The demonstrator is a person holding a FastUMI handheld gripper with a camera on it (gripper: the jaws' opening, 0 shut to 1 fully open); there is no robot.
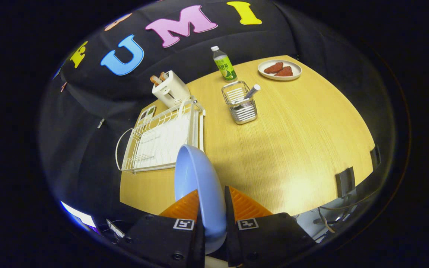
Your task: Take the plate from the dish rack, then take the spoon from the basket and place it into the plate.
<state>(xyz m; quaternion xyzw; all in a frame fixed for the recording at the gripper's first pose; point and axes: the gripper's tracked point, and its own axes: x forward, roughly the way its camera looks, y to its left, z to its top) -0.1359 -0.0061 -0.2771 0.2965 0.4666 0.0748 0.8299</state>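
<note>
Gripper view records the fingers (211, 208) clamped on the blue plate (196, 178), held on edge above the tabletop (292, 149) beside the dish rack (162, 139); recommend lowering it flat on bare wood short of the basket (240, 104) holding the spoon (251, 92).

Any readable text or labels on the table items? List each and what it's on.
Green bottle: label print too small to read.
White toaster: small front mark, blurred.
Gripper, shut on the blue plate: square black-and-white markers, no words.
Spoon basket, dish rack: none.
</note>
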